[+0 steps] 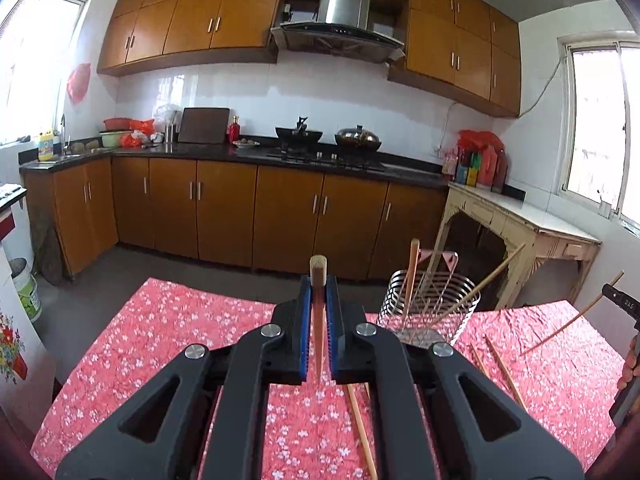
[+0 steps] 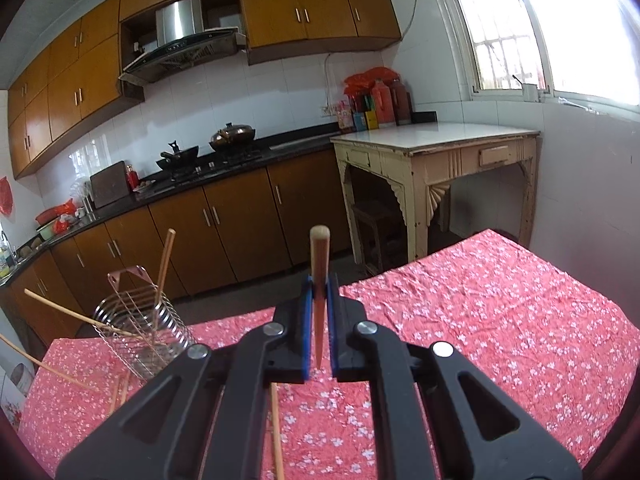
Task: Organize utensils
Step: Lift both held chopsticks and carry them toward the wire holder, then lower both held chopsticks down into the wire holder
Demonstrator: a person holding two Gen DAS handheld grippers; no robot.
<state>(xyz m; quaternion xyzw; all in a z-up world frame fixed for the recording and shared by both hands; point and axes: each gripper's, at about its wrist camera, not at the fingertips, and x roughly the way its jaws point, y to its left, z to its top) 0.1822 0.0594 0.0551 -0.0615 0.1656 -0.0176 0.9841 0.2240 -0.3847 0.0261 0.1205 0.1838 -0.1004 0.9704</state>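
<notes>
My left gripper [image 1: 319,286] is shut on a wooden chopstick [image 1: 318,280] that points forward above the red floral tablecloth [image 1: 168,328]. My right gripper [image 2: 319,286] is shut on another wooden chopstick [image 2: 319,252]; it also shows at the right edge of the left wrist view [image 1: 622,300]. A wire utensil holder [image 1: 428,304] stands on the table right of my left gripper, with chopsticks leaning in it. It shows left of my right gripper [image 2: 140,328]. Loose chopsticks [image 1: 502,364] lie on the cloth near it, and one [image 1: 362,432] lies under my left gripper.
Beyond the table's far edge is grey floor, then brown kitchen cabinets [image 1: 224,212] under a black counter with pans. A worn cream side table [image 2: 436,152] stands at the right by the window. A white appliance [image 1: 12,320] stands left of the table.
</notes>
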